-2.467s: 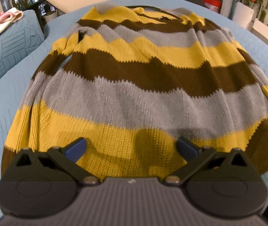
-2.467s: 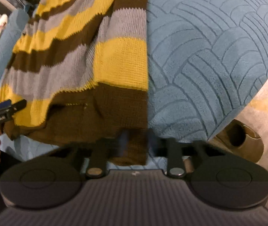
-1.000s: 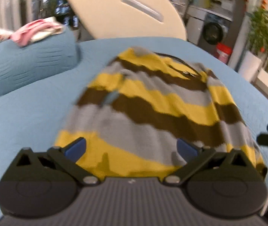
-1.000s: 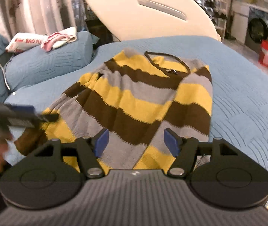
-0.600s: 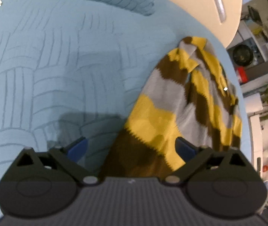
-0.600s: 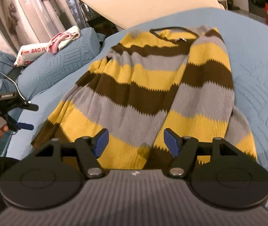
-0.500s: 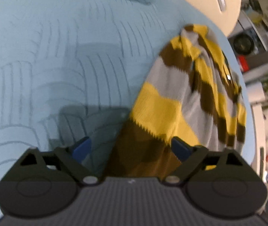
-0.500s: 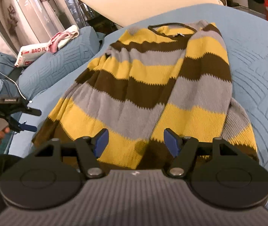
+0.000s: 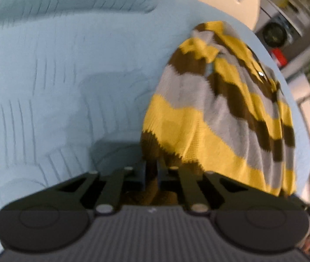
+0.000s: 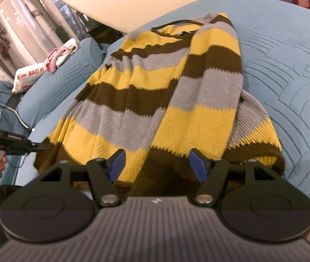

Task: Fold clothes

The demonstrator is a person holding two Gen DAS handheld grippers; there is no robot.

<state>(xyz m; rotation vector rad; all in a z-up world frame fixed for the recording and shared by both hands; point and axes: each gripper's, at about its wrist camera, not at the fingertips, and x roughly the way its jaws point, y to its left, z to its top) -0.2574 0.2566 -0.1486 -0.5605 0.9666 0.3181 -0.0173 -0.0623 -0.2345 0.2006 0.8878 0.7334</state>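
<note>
Sweater [image 10: 155, 100], knitted, in broad wavy stripes of yellow, grey and dark brown: lies flat on a pale blue quilted bedspread [image 10: 285, 69], neckline at the far end, dark brown hem at the near end. One side panel or sleeve is already laid inward along the right edge of the body.

Long axis: runs straight away from both tools, hem nearest, collar farthest.

Left gripper [image 9: 151, 172]: jaws drawn together on the dark brown hem corner [image 9: 152, 152] at the garment's left near edge; a pinch of knit shows between the pads. From here the sweater spreads forward and to the right, with bare bedspread forward and to the left. Seen from the right wrist view, this tool sits at the far left, its tip touching the hem corner.

Right gripper [image 10: 157, 163]: jaws standing apart, nothing held. It hovers just above the hem near the middle-right of the garment, blue pads [image 10: 117, 163] straddling yellow and brown stripes that lie directly ahead and below.

Deciding relation: the hem lies crosswise in front of both tools, the left already on its corner, the right nearer the opposite corner, which sits forward and to its right. Judged next need: a matching hold there before any lift.

Surroundings: blue pillow with pink and white cloth [image 10: 61, 52] far left; cream headboard [image 10: 155, 2] beyond the collar.
</note>
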